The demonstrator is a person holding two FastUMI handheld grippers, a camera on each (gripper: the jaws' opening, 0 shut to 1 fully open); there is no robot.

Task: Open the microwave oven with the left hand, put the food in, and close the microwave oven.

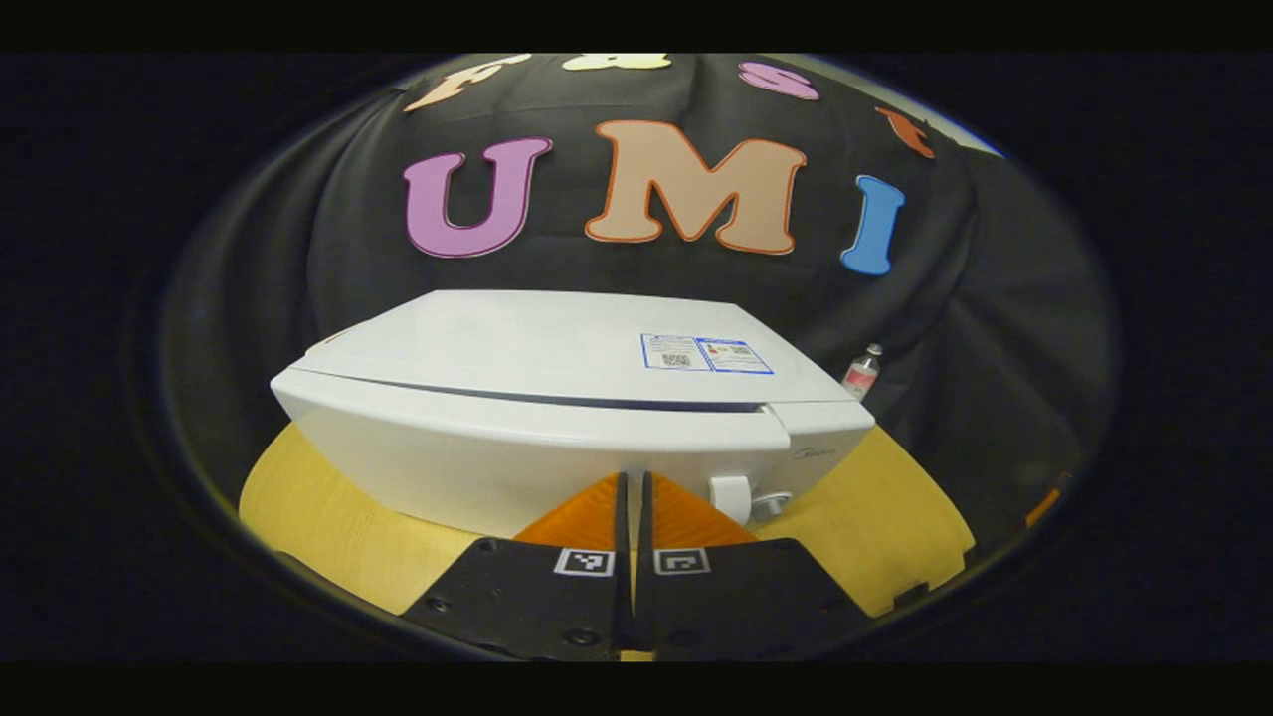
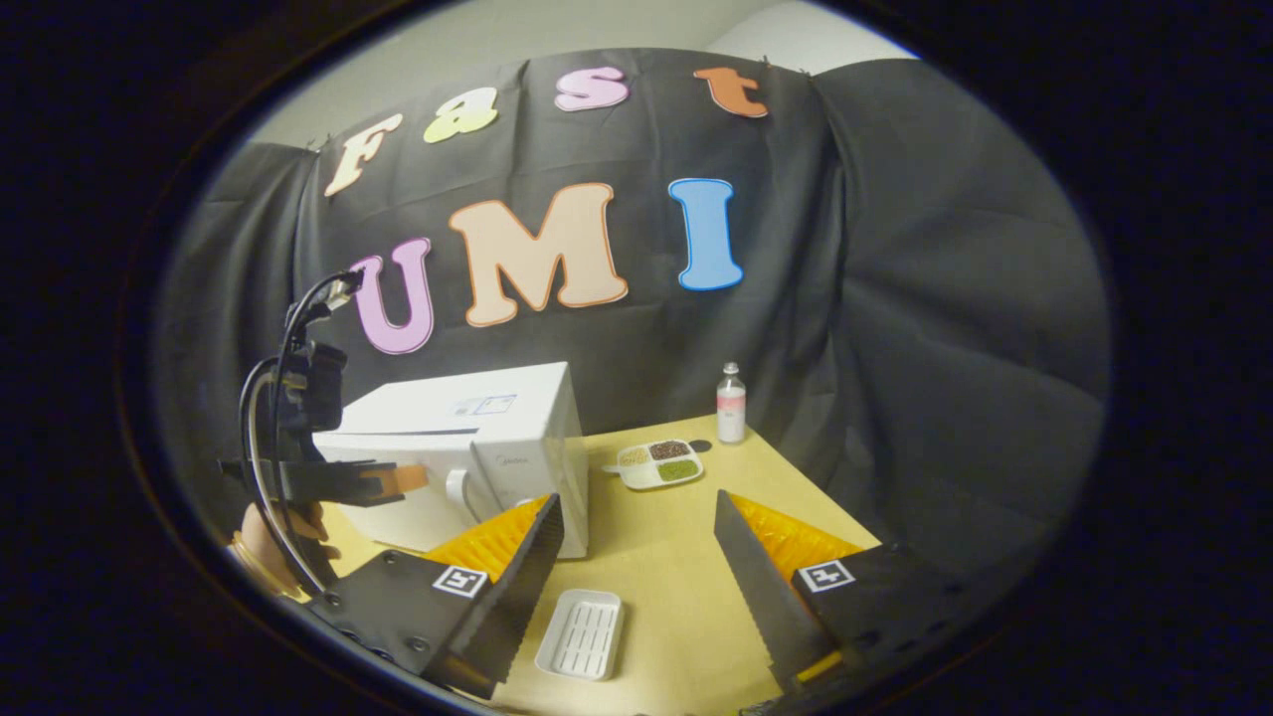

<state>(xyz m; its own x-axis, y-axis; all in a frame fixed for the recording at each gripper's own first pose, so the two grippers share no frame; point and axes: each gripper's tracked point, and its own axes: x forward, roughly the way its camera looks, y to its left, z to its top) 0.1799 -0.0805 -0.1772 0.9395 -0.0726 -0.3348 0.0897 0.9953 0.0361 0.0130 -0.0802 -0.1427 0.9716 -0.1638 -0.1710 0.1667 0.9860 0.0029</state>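
Microwave (image 1: 557, 398) door shut at 12 o'clock; left gripper (image 1: 634, 527) clenched empty before it, right gripper (image 2: 636, 557) spread wide; risk: clenched fingers slip off the door edge.

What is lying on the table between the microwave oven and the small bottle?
In the right gripper view, a divided food tray lies on the table between the microwave oven and the bottle, closer to the bottle.
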